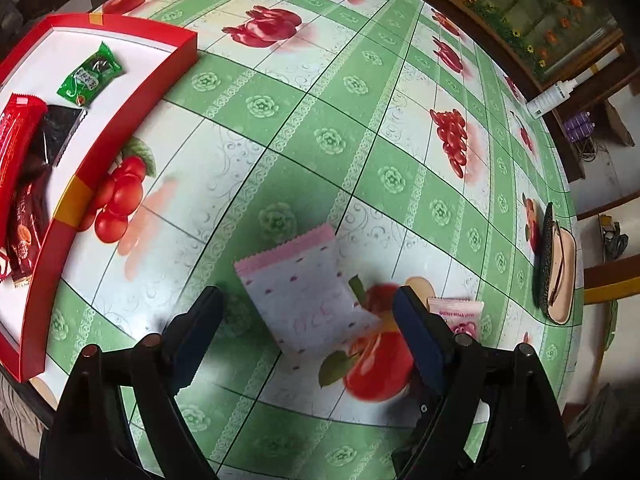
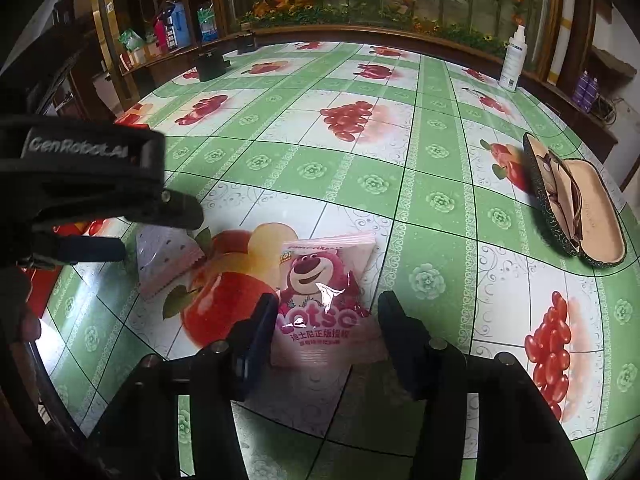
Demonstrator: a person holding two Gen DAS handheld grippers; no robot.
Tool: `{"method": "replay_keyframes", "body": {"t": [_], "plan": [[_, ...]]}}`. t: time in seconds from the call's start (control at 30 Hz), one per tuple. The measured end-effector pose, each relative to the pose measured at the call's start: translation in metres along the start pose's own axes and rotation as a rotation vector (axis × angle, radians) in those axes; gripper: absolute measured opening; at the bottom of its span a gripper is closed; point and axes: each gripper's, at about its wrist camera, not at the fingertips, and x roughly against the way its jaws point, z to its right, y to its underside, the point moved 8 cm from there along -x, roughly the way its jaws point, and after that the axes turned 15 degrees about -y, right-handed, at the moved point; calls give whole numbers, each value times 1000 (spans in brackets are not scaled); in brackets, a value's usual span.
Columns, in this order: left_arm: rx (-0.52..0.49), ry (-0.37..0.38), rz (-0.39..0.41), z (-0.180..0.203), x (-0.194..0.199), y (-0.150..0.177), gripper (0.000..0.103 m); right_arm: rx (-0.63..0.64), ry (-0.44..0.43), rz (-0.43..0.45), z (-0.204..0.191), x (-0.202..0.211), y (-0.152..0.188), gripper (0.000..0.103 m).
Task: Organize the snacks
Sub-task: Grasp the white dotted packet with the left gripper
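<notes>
Left wrist: bear packet [image 1: 456, 314] half hidden behind finger [image 1: 420, 340].

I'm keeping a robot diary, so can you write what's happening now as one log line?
left gripper: open over white pink-dotted snack packet | right gripper: open around pink bear snack packet | red cardboard tray: holds snacks

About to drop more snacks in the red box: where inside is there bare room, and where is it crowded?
The red box has bare white floor around the green candy packet, toward the taped top rim and the right-hand wall. It is crowded at the left, where the red wrapper, the dark packet and a brown packet overlap.
</notes>
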Motion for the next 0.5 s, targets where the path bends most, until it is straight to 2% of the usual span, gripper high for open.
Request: {"method": "replay_keyframes", "body": {"t": [0.07, 0.13, 0.27, 0.33, 0.4, 0.47, 0.5], "plan": [[-49, -15, 26, 4, 0, 2, 87, -1, 0, 0, -1, 0, 0, 52], [-140, -33, 63, 12, -1, 3, 87, -3, 1, 1, -1, 0, 0, 52], [-236, -26, 113, 18, 0, 1, 85, -8, 4, 3, -1, -1, 0, 52], [-297, -34, 149, 18, -1, -2, 78, -12, 6, 4, -1, -1, 0, 52], [-367, -29, 188, 17, 0, -4, 62, -12, 10, 5, -1, 0, 0, 52], [-443, -21, 215, 15, 1, -4, 57, -15, 12, 7, -2, 0, 1, 52], [-500, -23, 227, 14, 2, -2, 51, -16, 12, 8, -2, 0, 1, 52]]}}
